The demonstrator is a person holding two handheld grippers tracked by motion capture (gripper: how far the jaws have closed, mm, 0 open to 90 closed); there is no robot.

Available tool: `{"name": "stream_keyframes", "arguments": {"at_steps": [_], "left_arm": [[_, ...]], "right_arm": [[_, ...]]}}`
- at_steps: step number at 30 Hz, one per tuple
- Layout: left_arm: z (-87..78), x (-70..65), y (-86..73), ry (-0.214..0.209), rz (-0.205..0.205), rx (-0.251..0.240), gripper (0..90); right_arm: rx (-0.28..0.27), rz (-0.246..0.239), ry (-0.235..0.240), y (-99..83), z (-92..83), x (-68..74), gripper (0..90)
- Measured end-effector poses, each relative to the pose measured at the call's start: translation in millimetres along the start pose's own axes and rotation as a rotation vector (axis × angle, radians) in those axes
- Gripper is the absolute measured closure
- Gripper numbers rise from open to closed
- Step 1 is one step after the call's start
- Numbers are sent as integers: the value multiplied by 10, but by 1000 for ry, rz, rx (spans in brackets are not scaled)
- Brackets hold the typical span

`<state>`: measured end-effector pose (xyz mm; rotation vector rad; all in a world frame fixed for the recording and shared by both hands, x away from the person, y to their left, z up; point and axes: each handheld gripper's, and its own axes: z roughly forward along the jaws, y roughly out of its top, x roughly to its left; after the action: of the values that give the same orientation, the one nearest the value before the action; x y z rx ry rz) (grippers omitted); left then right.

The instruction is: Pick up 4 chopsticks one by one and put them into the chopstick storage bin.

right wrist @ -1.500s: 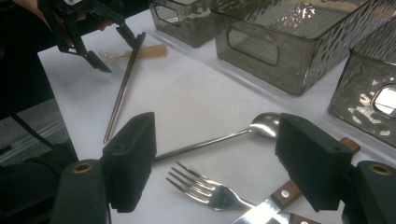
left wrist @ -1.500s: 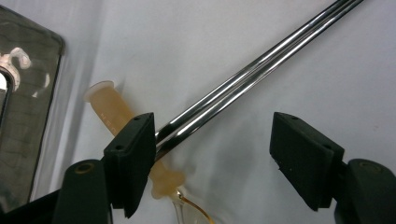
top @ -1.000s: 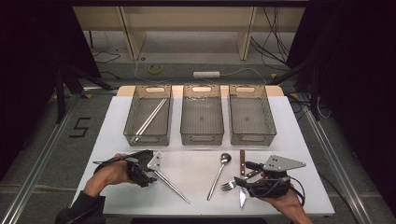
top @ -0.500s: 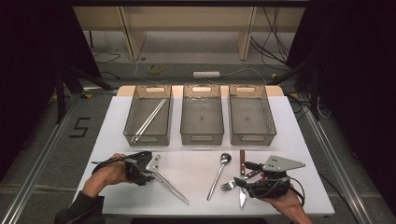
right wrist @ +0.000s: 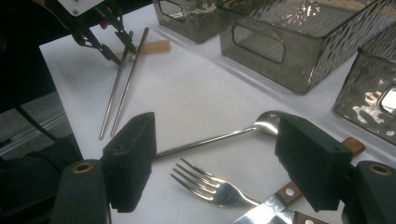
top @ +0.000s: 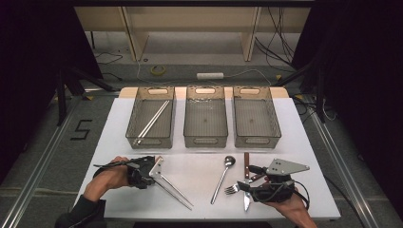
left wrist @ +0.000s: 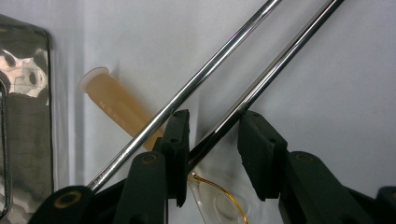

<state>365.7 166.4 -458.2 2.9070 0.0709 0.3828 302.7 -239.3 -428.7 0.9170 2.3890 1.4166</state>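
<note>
On the white table, listed from its left edge to its right edge:

Left gripper: near the front-left corner, held in the left hand. Jaws have just been closing and stand part-way closed. In the left gripper view one chopstick passes between the two jaws and lies against the left one; the right one is clear of it. The second chopstick runs outside the left jaw.
Chopsticks: pair of steel rods flat on the table, running from the left gripper toward the front edge.
Amber tube: on the table under the chopsticks, just beyond the jaws.
Bins: three clear bins in a row along the back half; the left bin holds another chopstick pair.
Spoon: front centre, bowl toward the bins.
Fork: just right of the spoon handle.
Knife: wooden handle, beside the fork.
Right gripper: near the front-right corner, jaws spread wide and holding nothing, with the fork and spoon lying ahead of them.
</note>
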Motion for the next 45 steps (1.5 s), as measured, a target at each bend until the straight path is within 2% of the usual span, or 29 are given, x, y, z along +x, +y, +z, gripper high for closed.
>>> {"name": "stream_keyframes", "arguments": {"at_steps": [11, 23, 45], "left_arm": [[12, -16, -4, -13, 39, 9, 702], [3, -39, -19, 3, 105, -3, 758], [18, -37, -23, -12, 129, -3, 824]], "right_arm": [[8, -1, 4, -1, 10, 11, 301], [17, -7, 10, -5, 23, 16, 304], [19, -5, 17, -5, 30, 17, 304]]}}
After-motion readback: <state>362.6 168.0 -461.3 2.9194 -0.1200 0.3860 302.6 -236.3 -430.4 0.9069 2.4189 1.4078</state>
